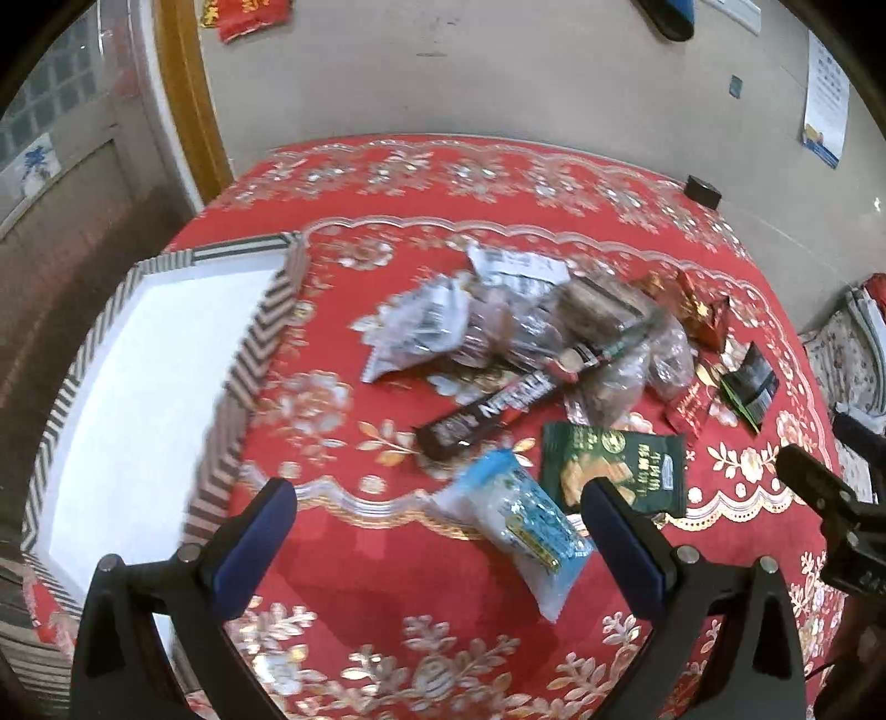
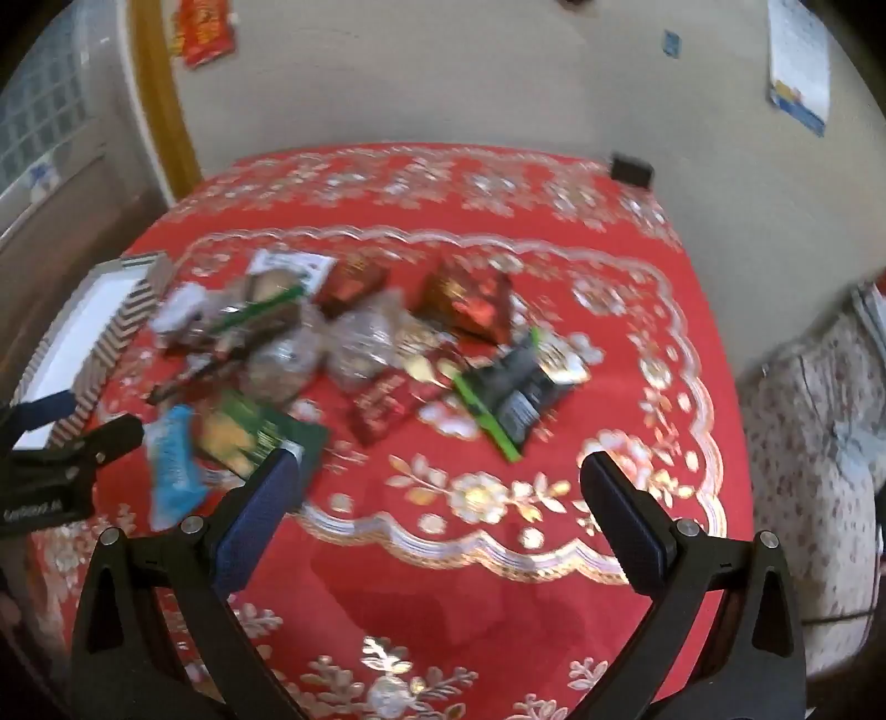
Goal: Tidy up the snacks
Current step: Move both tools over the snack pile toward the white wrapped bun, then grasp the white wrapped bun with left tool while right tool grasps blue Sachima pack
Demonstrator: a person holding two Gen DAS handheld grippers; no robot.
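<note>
We hold both grippers tilted down over the desk (image 1: pixel 343 598), ready to sort. The left gripper (image 1: pixel 437 504) has its fingers spread wide and empty; a blue-and-white snack packet (image 1: pixel 526 515) lies between them, untouched. Beyond sits the snack pile (image 1: pixel 531 327), the empty striped box (image 1: pixel 260 343) left of it. The right gripper (image 2: pixel 437 482) likewise gapes, holding nothing.

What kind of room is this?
Probably a home living or dining room: a table under a red floral tablecloth, a floral-cushioned seat beside it, and a red paper decoration on the wall.
</note>
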